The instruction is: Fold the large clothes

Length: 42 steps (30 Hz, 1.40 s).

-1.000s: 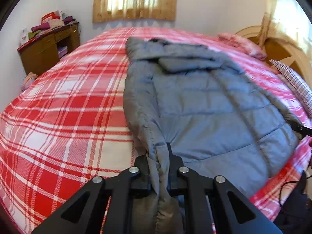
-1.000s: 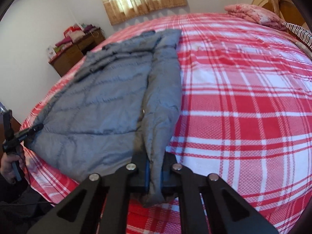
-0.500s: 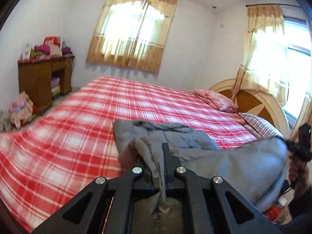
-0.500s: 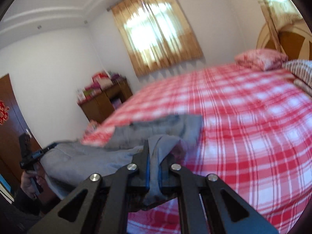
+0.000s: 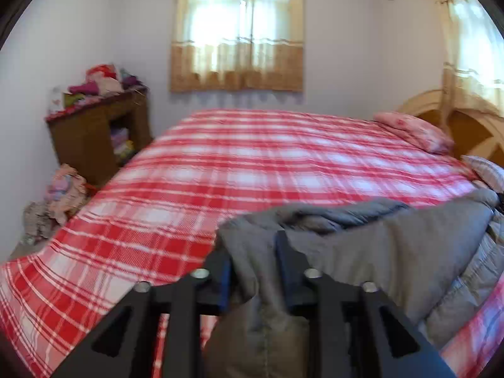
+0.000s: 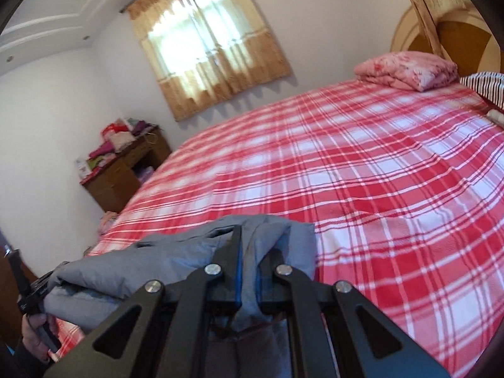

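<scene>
grey quilted padded jacket [image 5: 393, 252] doubled over at the near edge of the red-and-white plaid bedspread [image 5: 252, 163], left gripper [image 5: 253, 271] jaws opening with jacket fabric between them, right gripper [image 6: 249, 271] clenched on a jacket fold, pink folded blanket [image 6: 409, 67] far off by the headboard

A puffy quilted jacket [image 5: 393, 252] is showing plain slate grey on a wide bedspread [image 5: 220, 170] that is wearing a red-and-white plaid. Toward the bedspread's far right, a folded blanket [image 6: 409, 69] is showing pink mottled florals beside a pillow [image 6: 485, 86] striped dark and white. Beyond the bedspread, gauzy curtains [image 5: 237, 37] are glowing tan and cream.
</scene>
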Motion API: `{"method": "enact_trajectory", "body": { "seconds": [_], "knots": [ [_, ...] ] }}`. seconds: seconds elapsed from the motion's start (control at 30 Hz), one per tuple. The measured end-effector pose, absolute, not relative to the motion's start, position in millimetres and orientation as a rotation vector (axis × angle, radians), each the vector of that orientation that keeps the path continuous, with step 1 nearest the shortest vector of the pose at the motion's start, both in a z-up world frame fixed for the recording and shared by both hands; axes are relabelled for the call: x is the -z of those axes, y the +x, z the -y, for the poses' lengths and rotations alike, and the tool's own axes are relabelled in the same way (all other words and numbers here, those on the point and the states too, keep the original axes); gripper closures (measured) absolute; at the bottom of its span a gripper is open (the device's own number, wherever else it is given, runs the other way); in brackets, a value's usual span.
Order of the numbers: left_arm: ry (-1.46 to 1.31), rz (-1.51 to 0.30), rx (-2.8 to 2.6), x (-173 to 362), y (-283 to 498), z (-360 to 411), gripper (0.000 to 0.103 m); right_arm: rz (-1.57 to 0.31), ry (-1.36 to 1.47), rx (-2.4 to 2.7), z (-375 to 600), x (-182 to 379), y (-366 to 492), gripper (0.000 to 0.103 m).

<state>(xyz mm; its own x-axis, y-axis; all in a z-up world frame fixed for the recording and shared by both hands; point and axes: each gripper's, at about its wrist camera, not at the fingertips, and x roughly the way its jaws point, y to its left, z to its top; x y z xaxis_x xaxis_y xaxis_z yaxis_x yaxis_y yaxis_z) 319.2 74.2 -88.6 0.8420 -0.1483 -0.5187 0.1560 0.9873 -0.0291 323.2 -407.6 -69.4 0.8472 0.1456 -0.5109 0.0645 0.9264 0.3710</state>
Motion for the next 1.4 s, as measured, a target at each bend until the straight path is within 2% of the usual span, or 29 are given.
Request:
{"method": "enact_trajectory", "body": {
  "seconds": [0.03,0.07,0.1,0.23,0.27,0.3,0.37,0.53,0.63,0.77,0.87,1.03,1.4],
  "knots": [
    [0.019,-0.535,0.122,87,323,-73,0.023,-0.574,0.384,-0.028,409,75,337,0.096],
    [0.016,-0.510,0.061,85,329,-76,0.012,-0.584,0.385,-0.021,410,78,345,0.096],
    [0.001,-0.482,0.029,83,333,-78,0.007,-0.597,0.386,-0.009,411,83,355,0.095],
    [-0.082,-0.488,-0.052,81,354,-92,0.007,-0.605,0.398,0.028,416,94,390,0.089],
    [-0.088,-0.513,-0.049,84,359,-90,0.007,-0.609,0.403,0.040,417,97,396,0.072],
    [-0.083,-0.535,-0.065,88,361,-85,0.007,-0.613,0.406,0.051,417,98,401,0.042],
    [-0.056,-0.542,-0.089,91,359,-73,0.007,-0.592,0.393,0.107,413,95,405,0.010],
    [0.055,-0.475,-0.086,97,337,-25,0.007,-0.574,0.265,0.112,366,77,386,0.014],
    [0.134,-0.442,-0.038,102,330,4,0.007,-0.607,0.163,-0.007,313,78,379,0.021],
    [0.224,-0.440,-0.001,111,340,34,0.007,-0.683,0.012,-0.098,257,102,397,0.028],
    [0.271,-0.524,-0.020,132,370,45,0.007,-0.741,-0.029,-0.064,252,126,423,0.031],
    [0.174,-0.679,-0.039,168,410,31,0.007,-0.775,0.033,-0.012,280,152,440,0.031],
    [0.096,-0.719,-0.003,193,420,29,0.003,-0.759,0.079,-0.035,277,163,434,0.029]
  ]
}}
